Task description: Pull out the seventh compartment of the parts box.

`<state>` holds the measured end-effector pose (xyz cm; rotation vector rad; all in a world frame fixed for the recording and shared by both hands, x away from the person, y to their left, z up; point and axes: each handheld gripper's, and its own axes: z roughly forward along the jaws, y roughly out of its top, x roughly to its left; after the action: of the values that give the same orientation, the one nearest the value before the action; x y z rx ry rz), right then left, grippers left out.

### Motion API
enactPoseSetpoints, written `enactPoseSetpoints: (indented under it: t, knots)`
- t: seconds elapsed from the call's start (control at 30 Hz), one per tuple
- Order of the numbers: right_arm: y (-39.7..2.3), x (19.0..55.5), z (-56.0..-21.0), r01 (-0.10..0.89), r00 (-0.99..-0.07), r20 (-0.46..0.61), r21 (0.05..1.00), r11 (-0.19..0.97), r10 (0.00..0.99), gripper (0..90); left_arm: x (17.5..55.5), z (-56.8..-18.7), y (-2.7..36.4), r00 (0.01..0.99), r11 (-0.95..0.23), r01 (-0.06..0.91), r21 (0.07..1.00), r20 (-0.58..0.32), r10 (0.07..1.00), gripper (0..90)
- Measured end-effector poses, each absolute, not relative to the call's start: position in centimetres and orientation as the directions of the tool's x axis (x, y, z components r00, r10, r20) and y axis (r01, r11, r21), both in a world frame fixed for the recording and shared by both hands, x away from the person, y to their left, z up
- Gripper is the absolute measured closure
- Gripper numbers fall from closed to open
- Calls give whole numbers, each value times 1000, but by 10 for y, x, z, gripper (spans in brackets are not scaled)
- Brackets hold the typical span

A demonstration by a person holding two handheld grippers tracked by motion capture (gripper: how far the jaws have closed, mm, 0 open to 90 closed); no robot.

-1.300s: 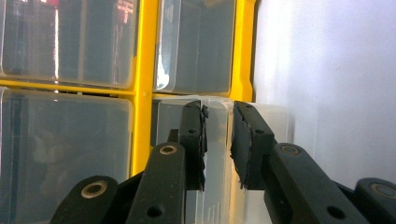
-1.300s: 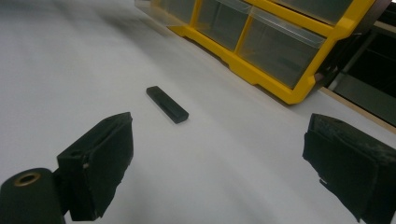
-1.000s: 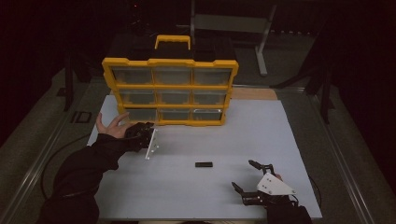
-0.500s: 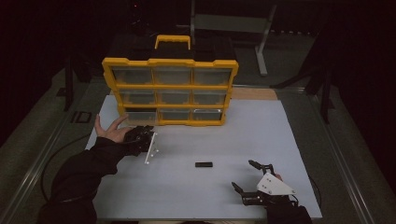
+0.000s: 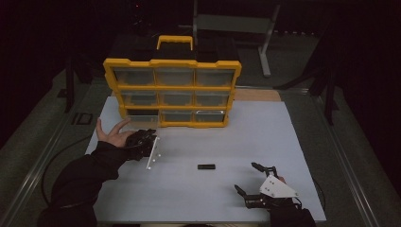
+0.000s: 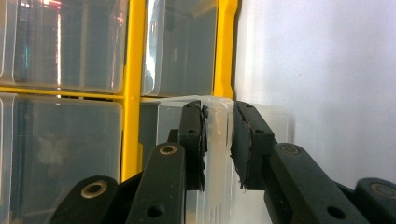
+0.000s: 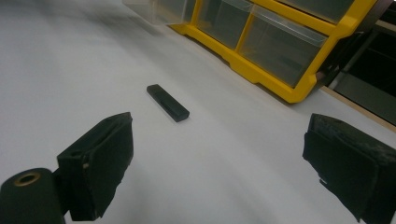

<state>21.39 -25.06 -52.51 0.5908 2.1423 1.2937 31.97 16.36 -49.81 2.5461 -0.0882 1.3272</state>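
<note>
A yellow organizer (image 5: 173, 88) with clear drawers stands upright at the back of the white table (image 5: 246, 132). Its bottom-left clear drawer (image 5: 142, 122) is drawn part way out of its dark slot. My left gripper (image 5: 144, 131) is shut on that drawer's front. In the left gripper view the clear drawer (image 6: 218, 154) sits pinched between the pads of my left gripper (image 6: 218, 116), beside the yellow frame (image 6: 132, 70). A small black stick (image 5: 206, 166) lies flat on the table. My right gripper (image 5: 247, 177) rests open near the front edge; the black stick (image 7: 167, 102) lies ahead of my right gripper (image 7: 219, 154), apart from it.
The organizer has a yellow carry handle (image 5: 175, 41) on top. A brown strip of board (image 5: 257, 94) shows behind the table at the right. A cable (image 5: 52, 165) trails off the table's left side. A metal frame (image 5: 265, 42) stands in the dark background.
The left hand and the drawer have shifted very slightly. The right gripper and the black stick have stayed put.
</note>
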Motion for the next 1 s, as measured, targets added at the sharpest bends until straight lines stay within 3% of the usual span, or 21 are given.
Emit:
enactPoseSetpoints:
  t: [1.0]
  knots:
    - [-251,214,-525,81,-745,-236,897,435,624,86,330,-498,168,577,-959,-198,203,815,54,743]
